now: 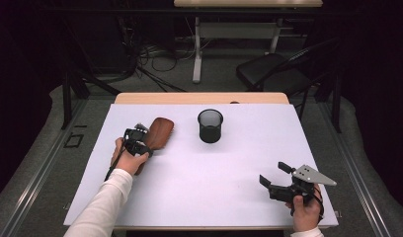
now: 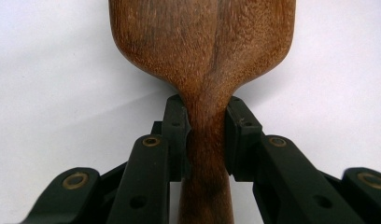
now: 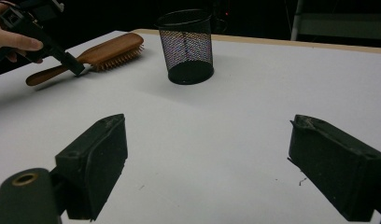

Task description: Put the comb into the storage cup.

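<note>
A wooden hairbrush (image 1: 159, 132) is seen in the high view at about ten o'clock on the white table surface (image 1: 229, 173), lying with its broad head pointing toward one o'clock and its handle running back toward seven o'clock. The handle is clamped by the left gripper (image 1: 137, 143) — in the left gripper view the two black jaws are pressed against either side of the narrow neck of the handle (image 2: 206, 140), just below where the wood widens into the head. In the right gripper view the brush (image 3: 109, 51) is shown bristles down, its head resting on the table while the handle end is raised slightly under the left gripper (image 3: 69, 65), which is held by a hand (image 3: 11, 39).

A black wire-mesh pen cup (image 1: 210, 126) is placed upright near twelve o'clock, just to the right of the brush head and apart from it; it is also seen in the right gripper view (image 3: 186, 46).

The right gripper (image 1: 273, 177) is held at about four o'clock, well apart from brush and cup — its jaws are spread wide, and nothing is held between them in the right gripper view.
</note>
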Demonstrator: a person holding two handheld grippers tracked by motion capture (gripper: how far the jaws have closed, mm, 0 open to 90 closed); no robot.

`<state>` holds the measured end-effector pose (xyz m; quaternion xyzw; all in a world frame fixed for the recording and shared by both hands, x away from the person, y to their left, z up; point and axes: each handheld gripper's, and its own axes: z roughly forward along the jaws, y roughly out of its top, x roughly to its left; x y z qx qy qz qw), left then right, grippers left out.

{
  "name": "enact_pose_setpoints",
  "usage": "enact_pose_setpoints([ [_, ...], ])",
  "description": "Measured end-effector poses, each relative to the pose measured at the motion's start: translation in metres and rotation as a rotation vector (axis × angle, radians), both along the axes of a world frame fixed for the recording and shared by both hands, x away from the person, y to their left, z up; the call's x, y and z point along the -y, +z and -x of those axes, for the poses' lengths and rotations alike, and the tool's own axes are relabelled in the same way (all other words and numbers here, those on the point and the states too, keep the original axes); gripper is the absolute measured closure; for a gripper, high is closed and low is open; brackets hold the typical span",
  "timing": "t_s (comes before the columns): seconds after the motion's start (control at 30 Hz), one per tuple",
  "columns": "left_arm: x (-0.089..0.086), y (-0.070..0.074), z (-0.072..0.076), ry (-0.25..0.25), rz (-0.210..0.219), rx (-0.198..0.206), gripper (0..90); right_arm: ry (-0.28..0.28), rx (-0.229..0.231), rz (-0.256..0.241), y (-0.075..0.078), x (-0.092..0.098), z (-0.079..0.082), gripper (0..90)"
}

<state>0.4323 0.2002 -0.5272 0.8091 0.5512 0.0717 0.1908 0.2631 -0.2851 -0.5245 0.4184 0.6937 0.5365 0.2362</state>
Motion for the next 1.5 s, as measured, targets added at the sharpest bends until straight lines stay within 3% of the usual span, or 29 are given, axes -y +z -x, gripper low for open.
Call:
enact_pose_setpoints([
  [0.5, -0.004, -0.001, 0.004, 0.002, 0.039, 0.029, 72.9, -0.003, -0.001, -0.002, 0.000, 0.001, 0.000, 11.3],
  [0.93, -0.004, 0.001, 0.011, -0.002, 0.078, 0.078, 72.9, -0.005, 0.001, 0.002, 0.000, 0.000, 0.000, 11.3],
  [1.17, -0.007, 0.003, 0.015, 0.005, 0.106, 0.108, 72.9, -0.003, 0.001, 0.002, -0.001, 0.000, 0.000, 11.3],
  [1.5, -0.007, 0.015, 0.025, -0.014, 0.135, 0.180, 72.9, 0.004, -0.011, 0.008, -0.002, -0.004, -0.002, 11.5],
])
